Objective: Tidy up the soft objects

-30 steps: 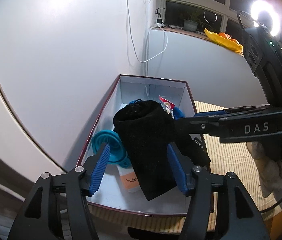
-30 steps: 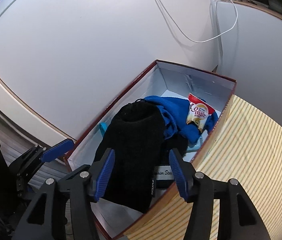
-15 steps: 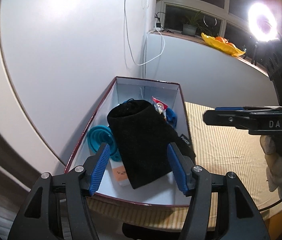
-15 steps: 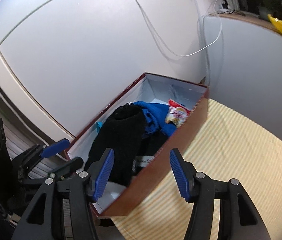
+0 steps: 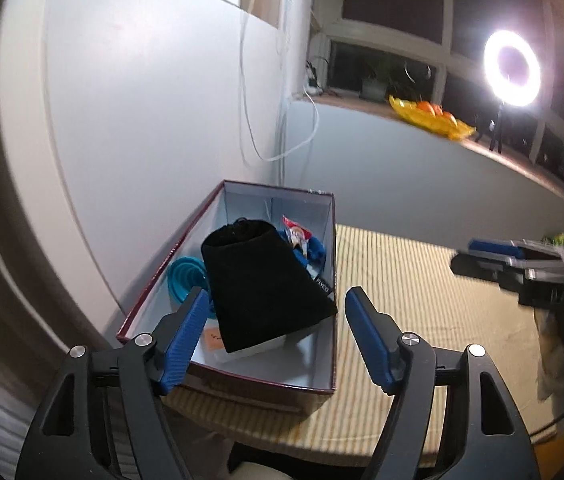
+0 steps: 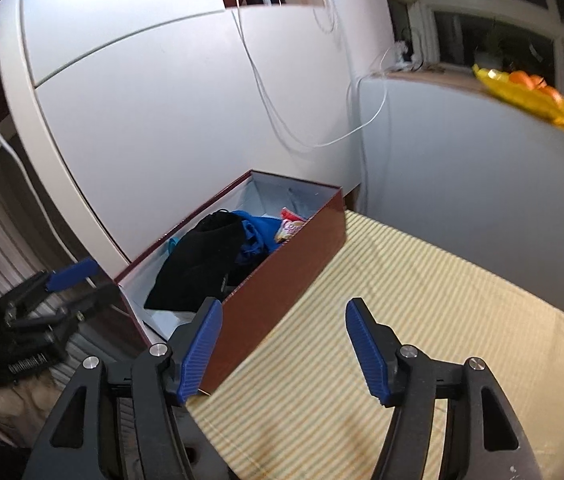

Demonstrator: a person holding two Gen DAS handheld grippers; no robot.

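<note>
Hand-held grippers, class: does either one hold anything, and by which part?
Nothing is held. The left hand-held gripper and right hand-held gripper are both open and empty; the black pouch lies in the box.

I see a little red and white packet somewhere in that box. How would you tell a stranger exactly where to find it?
Find the long dark-red box on the striped yellow mat, against the white wall. Look toward its far end, past the big black pouch lying on top. The snack packet sits against blue cloth; it is the only glossy, printed red-and-white item there.
</note>
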